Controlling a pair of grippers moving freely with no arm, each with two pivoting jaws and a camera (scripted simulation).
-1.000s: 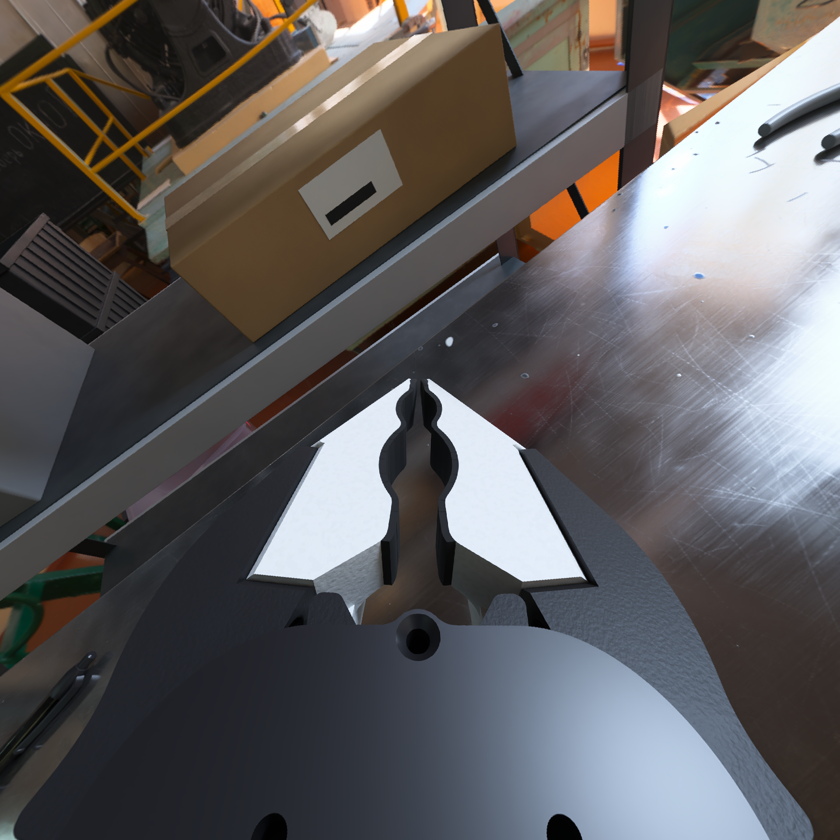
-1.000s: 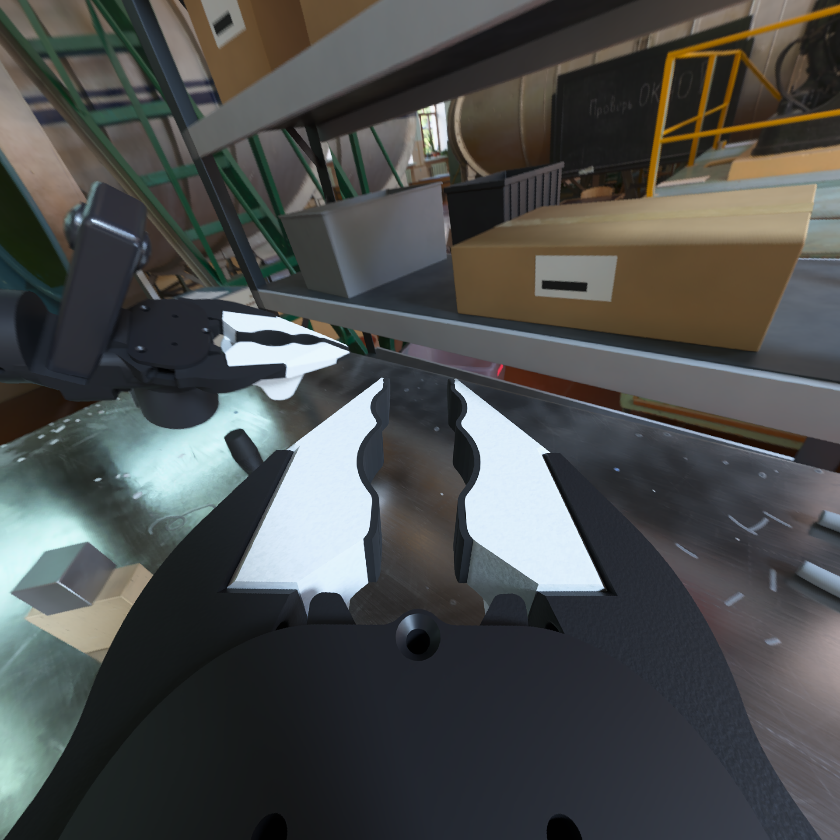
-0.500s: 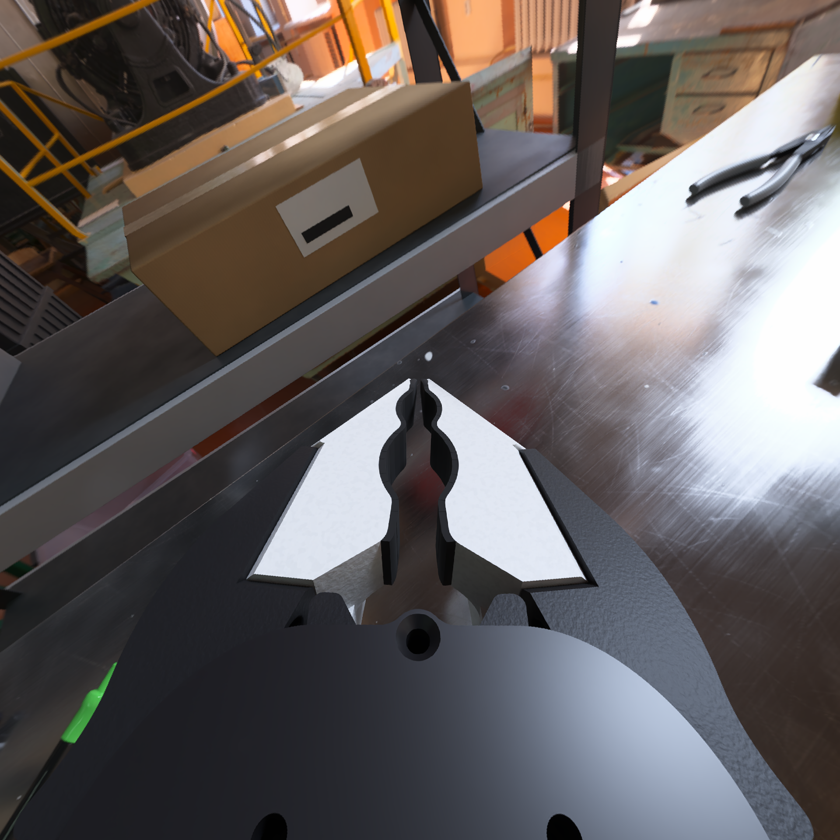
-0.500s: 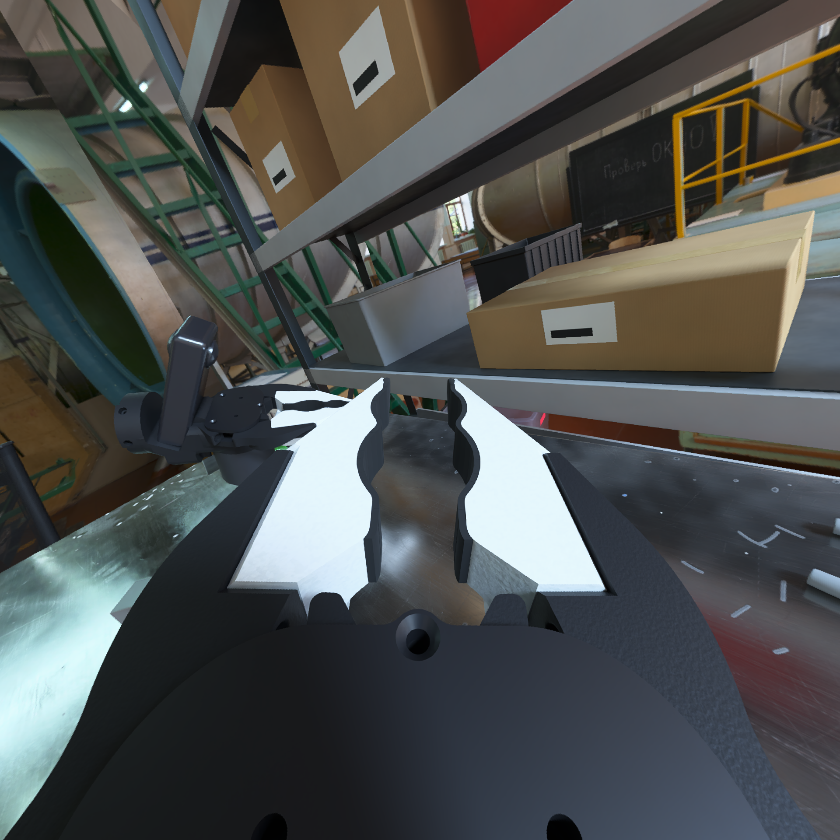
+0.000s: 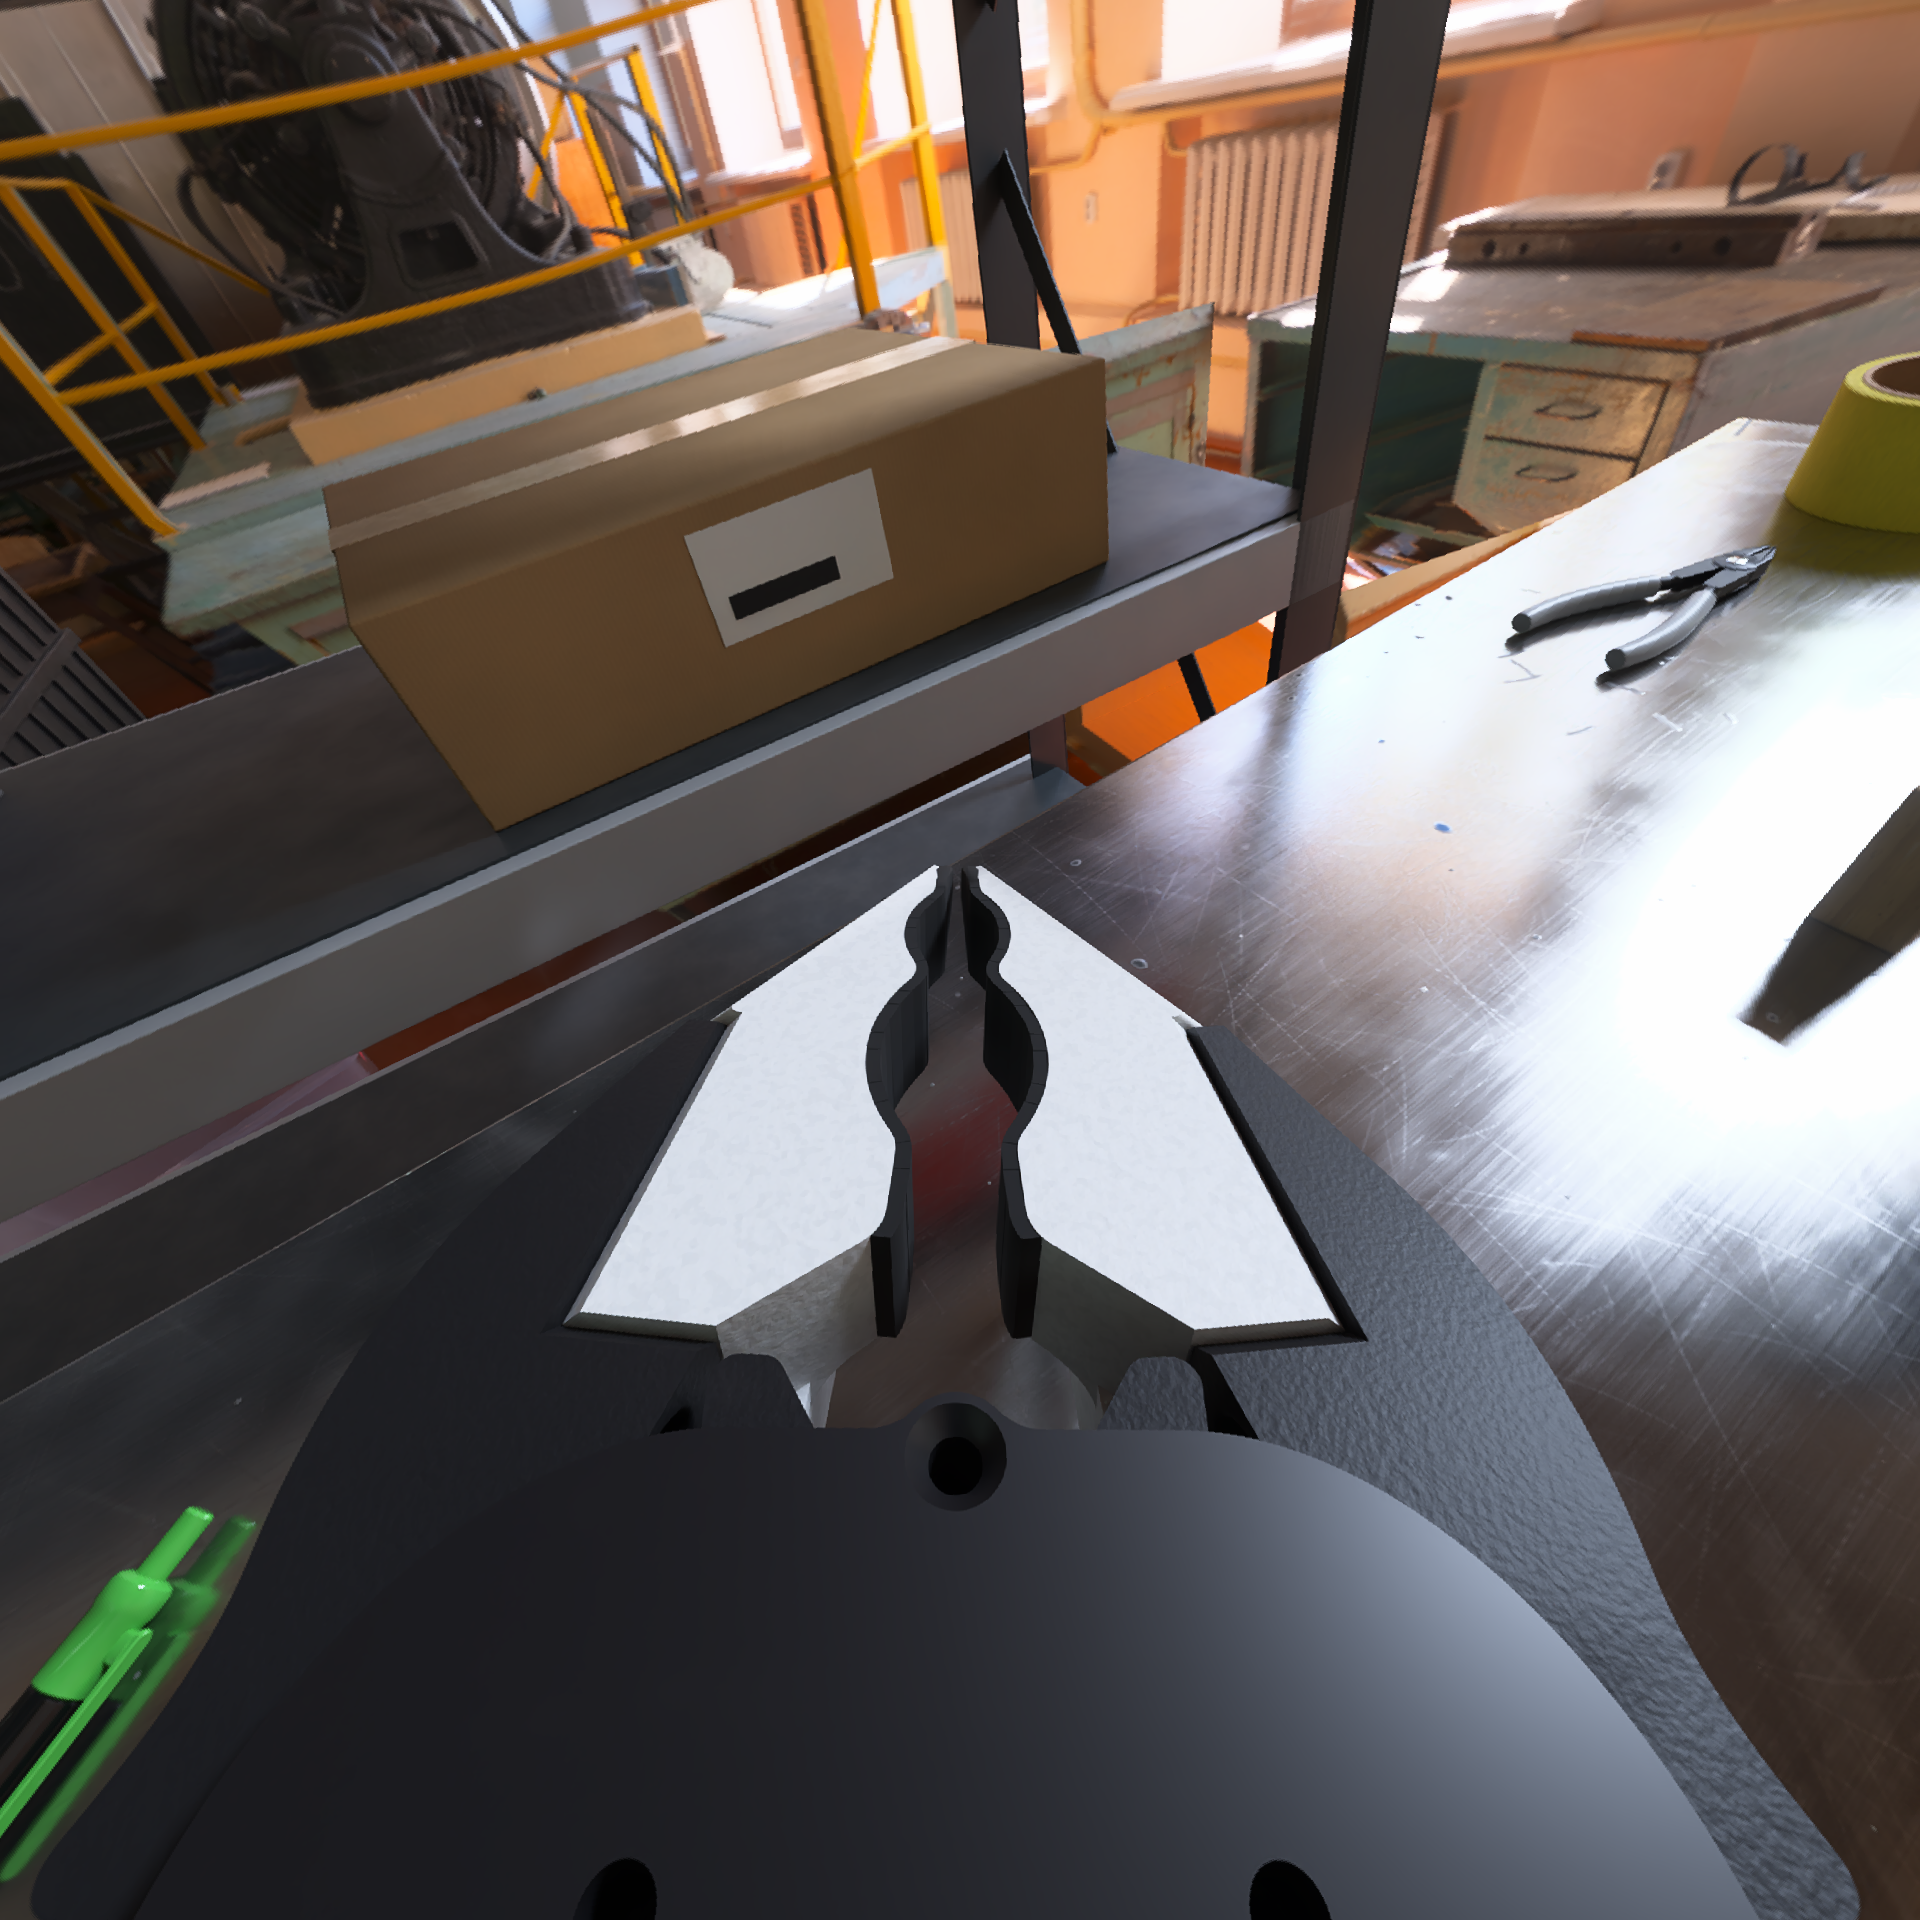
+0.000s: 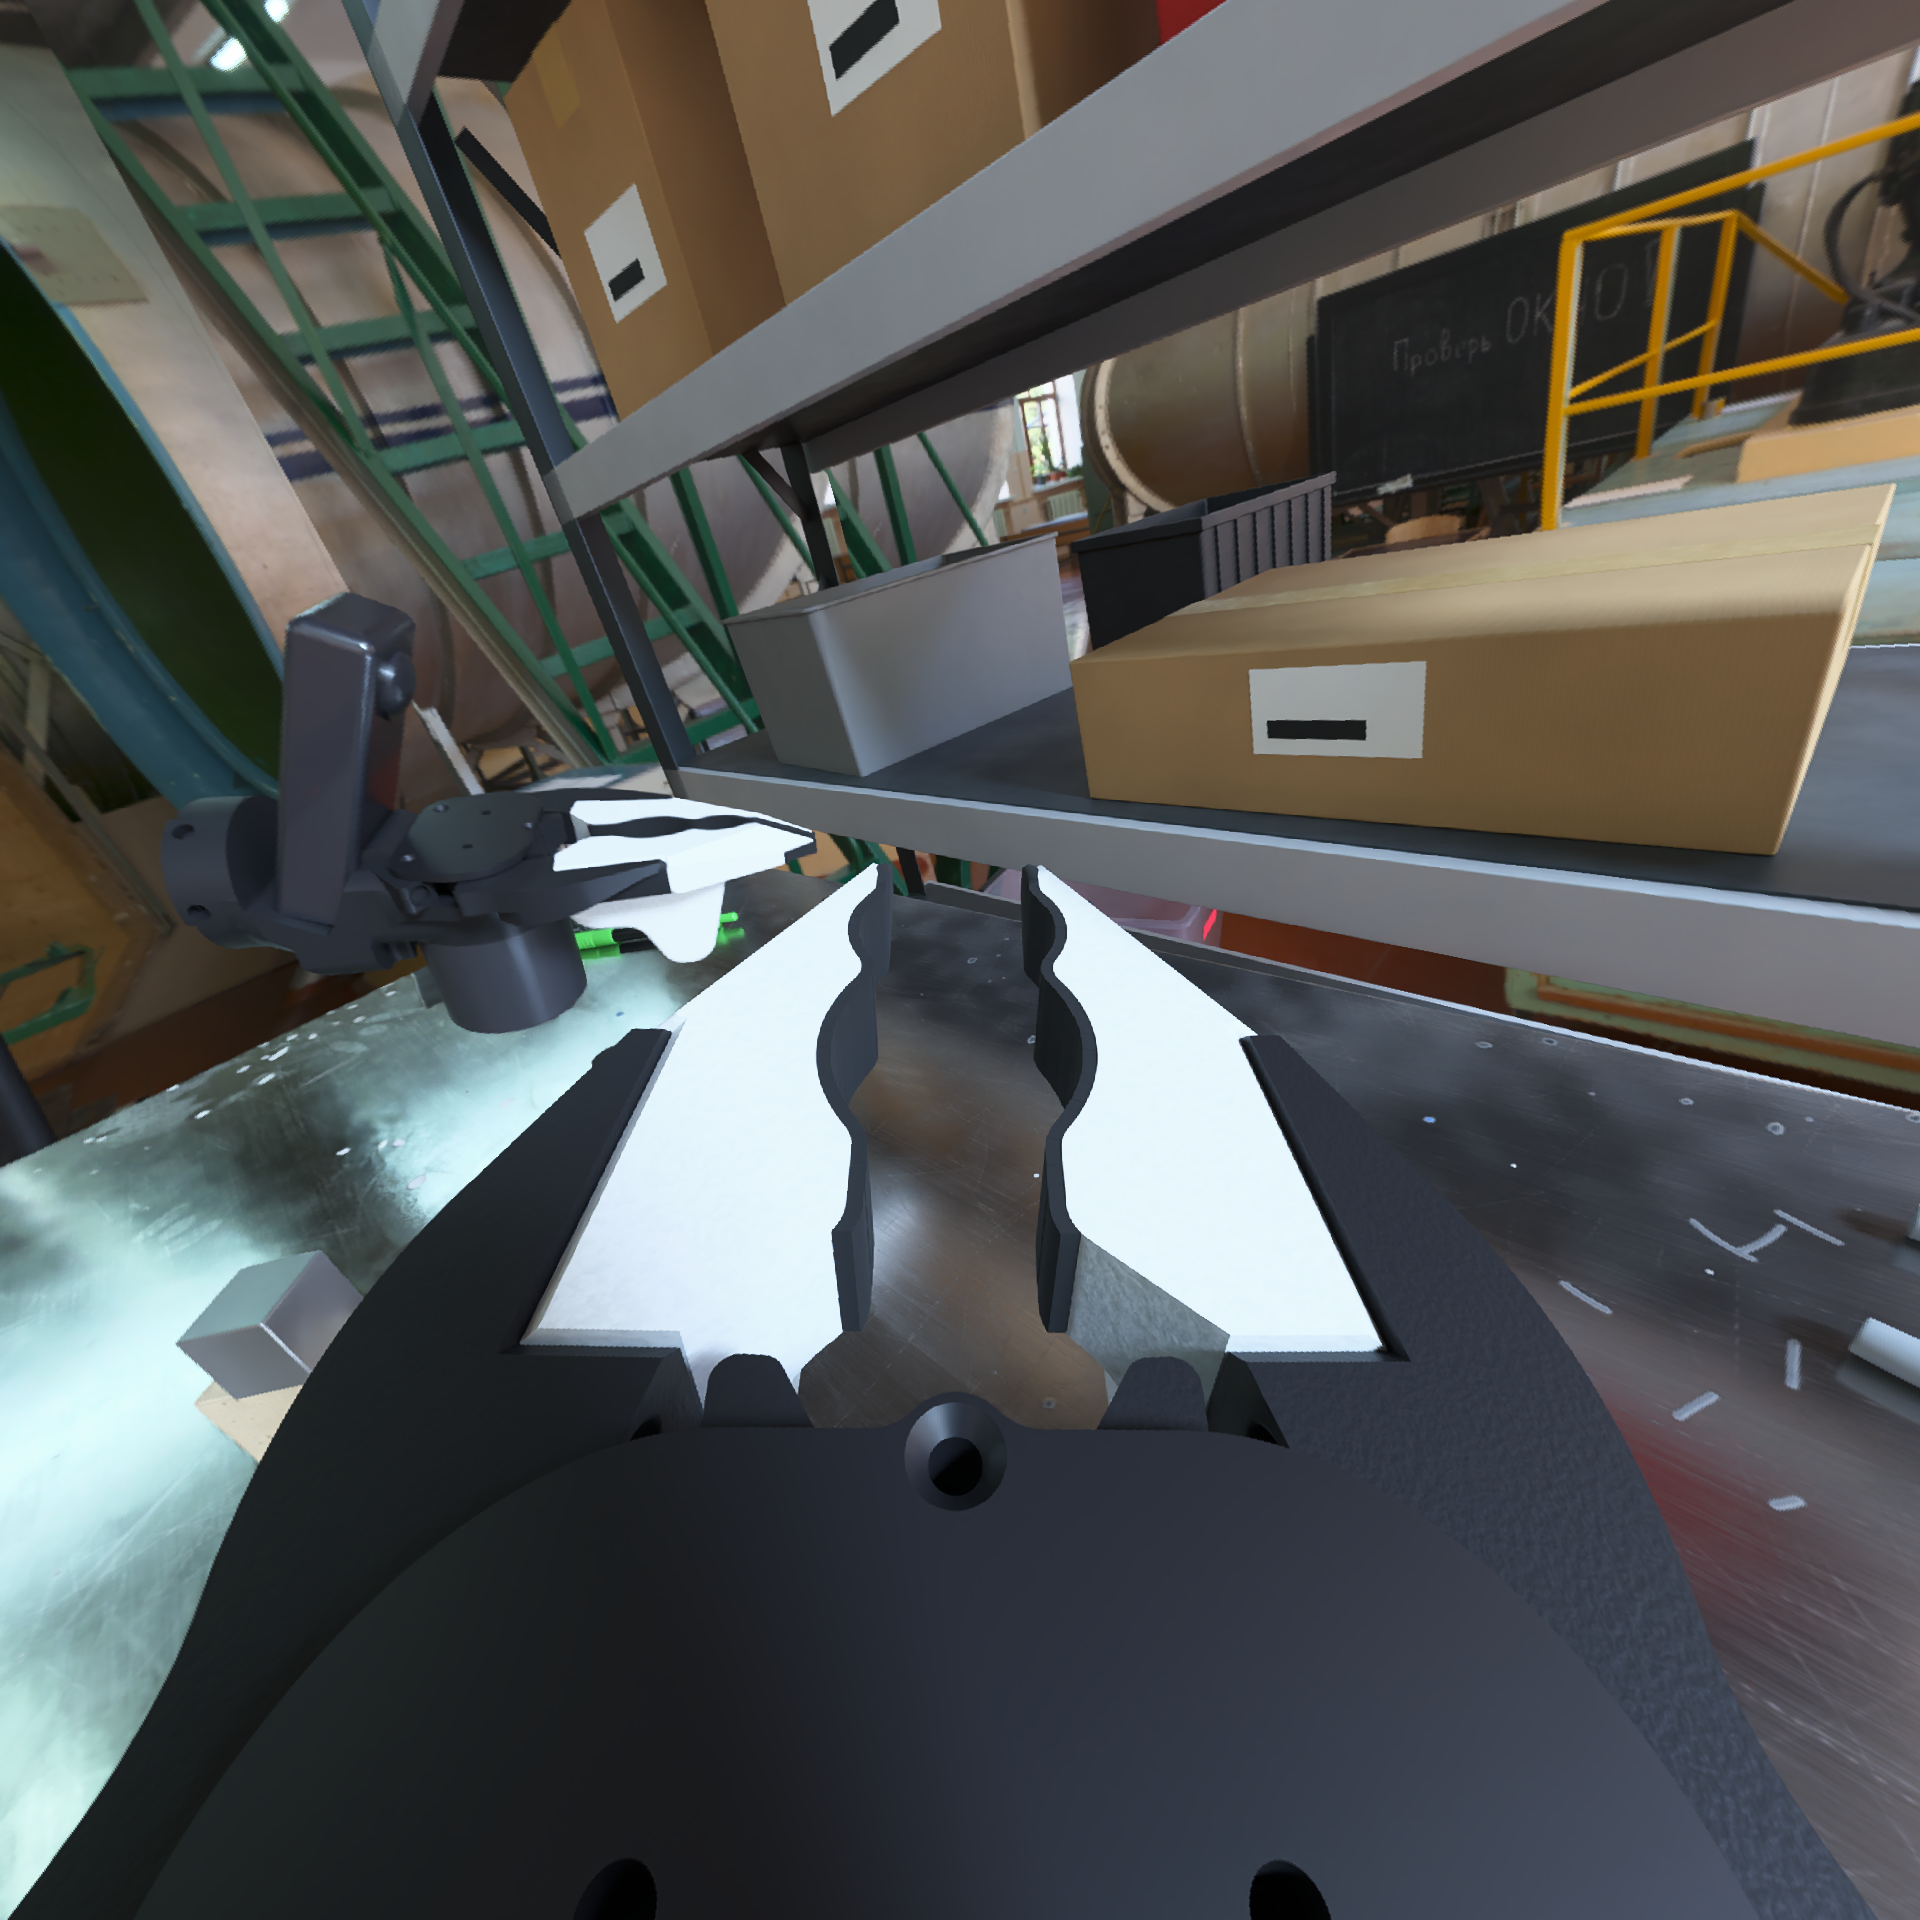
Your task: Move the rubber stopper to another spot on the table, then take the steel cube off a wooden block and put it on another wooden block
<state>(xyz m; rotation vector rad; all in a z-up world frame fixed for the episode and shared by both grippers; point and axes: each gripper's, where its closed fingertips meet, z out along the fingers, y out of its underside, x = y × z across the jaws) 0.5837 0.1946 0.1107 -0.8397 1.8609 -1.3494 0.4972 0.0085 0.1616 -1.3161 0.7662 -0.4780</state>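
The steel cube is a grey metal cube resting on a tan wooden block at the lower left of the right wrist view, partly hidden by my right gripper's body. My right gripper is open and empty above the metal table, to the right of the cube. My left gripper is shut and empty, held over the table near its shelf-side edge; it also shows in the right wrist view, beyond the cube. A tan block edge shows at the far right. The rubber stopper is not in view.
A shelf rack with a cardboard box and a grey bin runs along the table's far edge. Pliers and a yellow tape roll lie at the far right. A green marker and white chalk pieces are on the table.
The left gripper has risen and turned, bringing the pliers, tape roll and green marker into its view. The right view tilted upward, then down a little. Neither gripper's jaws changed.
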